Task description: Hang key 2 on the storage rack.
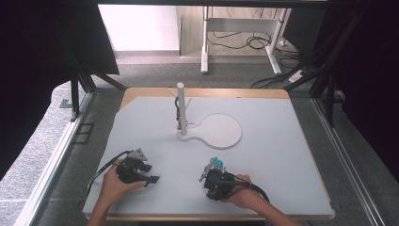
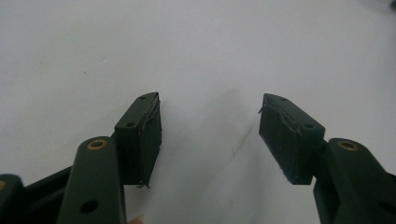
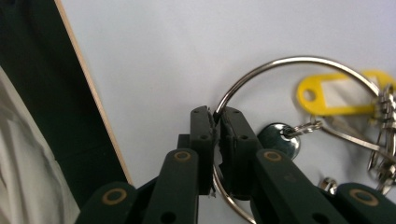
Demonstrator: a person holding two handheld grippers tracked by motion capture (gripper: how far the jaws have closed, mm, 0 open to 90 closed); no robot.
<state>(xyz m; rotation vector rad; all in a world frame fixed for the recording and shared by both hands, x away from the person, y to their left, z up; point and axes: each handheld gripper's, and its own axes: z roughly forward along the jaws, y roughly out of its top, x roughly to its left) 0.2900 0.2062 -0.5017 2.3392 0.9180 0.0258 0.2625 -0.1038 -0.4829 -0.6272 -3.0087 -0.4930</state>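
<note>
A large metal key ring (image 3: 289, 58) lies on the white table, carrying a yellow tag (image 3: 327, 95), a round-headed key (image 3: 279, 139) and smaller rings (image 3: 384, 140). My right gripper (image 3: 217, 116) is shut on the ring's wire at its left side, which sits pinched between the two pads. In the high view the right gripper (image 1: 214, 181) is near the table's front edge, held from the right by a hand. My left gripper (image 1: 149, 173) rests at the front left, and its jaws (image 2: 210, 121) stand open over bare table with nothing between them.
A white stand with an upright post (image 1: 181, 108) and a round flat base (image 1: 219, 131) sits at the middle back of the table (image 1: 273, 165). The table's wooden front edge (image 3: 95, 100) runs just left of the right gripper. Black frame posts flank the table.
</note>
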